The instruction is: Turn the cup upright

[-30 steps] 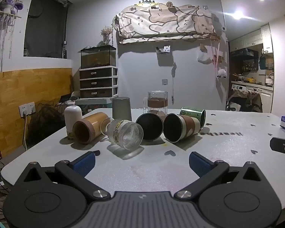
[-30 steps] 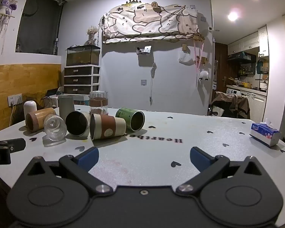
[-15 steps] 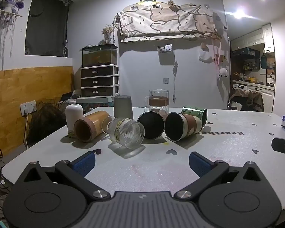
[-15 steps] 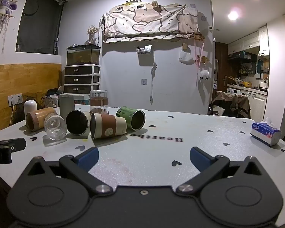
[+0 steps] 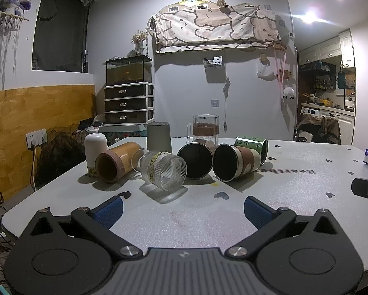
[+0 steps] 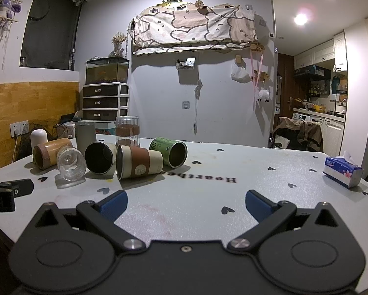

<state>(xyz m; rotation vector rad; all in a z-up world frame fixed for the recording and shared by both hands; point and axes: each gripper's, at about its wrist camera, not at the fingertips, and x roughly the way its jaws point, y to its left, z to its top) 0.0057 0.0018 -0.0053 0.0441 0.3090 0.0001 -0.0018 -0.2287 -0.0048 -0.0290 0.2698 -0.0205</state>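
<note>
Several cups lie on their sides on the white table (image 5: pixel 294 191): a tan bamboo cup (image 5: pixel 117 163), a ribbed clear glass (image 5: pixel 163 170), a black cup (image 5: pixel 196 161), a cream cup with a brown sleeve (image 5: pixel 235 164) and a green cup (image 5: pixel 252 145). The same row shows in the right wrist view, with the glass (image 6: pixel 71 164) and the sleeved cup (image 6: pixel 139 161). My left gripper (image 5: pixel 182 209) is open and empty, short of the glass. My right gripper (image 6: pixel 185 202) is open and empty, to the right of the cups.
A grey cup (image 5: pixel 158 137) stands upside down and a glass mug (image 5: pixel 205 130) stands upright behind the row. A white bottle (image 5: pixel 95 147) stands at the left edge. A tissue pack (image 6: pixel 342 172) lies at the right. Each gripper's body shows in the other's view.
Both grippers have edged slightly forward and up. The cups have not moved.
</note>
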